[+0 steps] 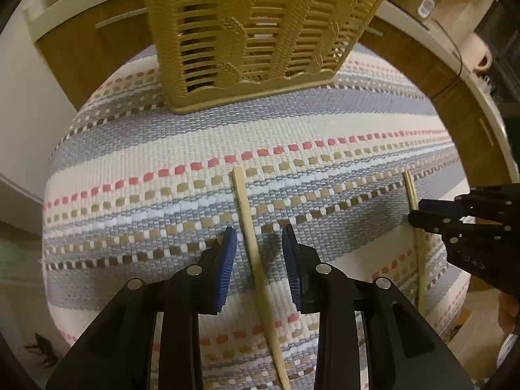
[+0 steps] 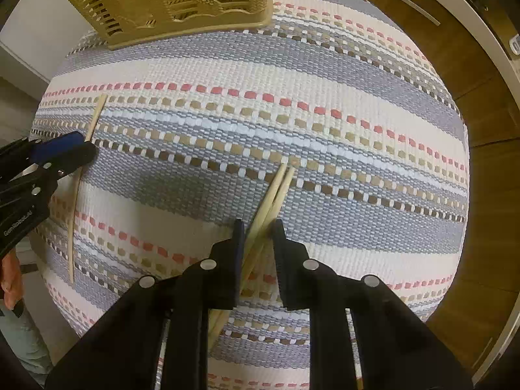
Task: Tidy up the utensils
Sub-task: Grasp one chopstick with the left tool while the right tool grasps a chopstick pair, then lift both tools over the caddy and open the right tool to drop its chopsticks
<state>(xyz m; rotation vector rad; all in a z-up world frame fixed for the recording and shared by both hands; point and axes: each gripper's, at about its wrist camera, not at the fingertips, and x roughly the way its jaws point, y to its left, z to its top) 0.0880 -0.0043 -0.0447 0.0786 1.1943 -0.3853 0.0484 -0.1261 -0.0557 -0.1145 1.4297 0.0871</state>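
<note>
Left gripper (image 1: 260, 260): black two-finger tool with blue ribbed pads, angled down over the mat. Jaws parted; 1 pale wooden chopstick (image 1: 256, 260) lies between the pads with a gap on either side. Released, not grasping.

Right gripper (image 2: 256, 247): black tool of the same kind, pointing nearly straight down. Jaws narrow and straddling a pair of pale wooden chopsticks (image 2: 273, 195) that cross each other. The left pad appears to meet the sticks; a sliver of space shows at the right pad. Whether the pair is firmly clamped I cannot tell.

Person's hand (image 2: 11, 279): part visible at the left edge of the right wrist view, behind the left gripper.

Striped woven placemat (image 1: 162, 149): grey, cream, coral and tan bands; all 3 chopsticks rest flat on it, the single one well apart from the pair.

Tan plastic slatted utensil basket (image 1: 253, 32): stands upright at the far edge of the mat, beyond both grippers. Its contents cannot be made out through the slats.

Wooden table (image 2: 481, 195): brown surface under the mat.

Progress: judged early. No chopstick visible is lifted or stowed.

Remaining: secure the sticks, raise them, and carry all 3 to the basket.
</note>
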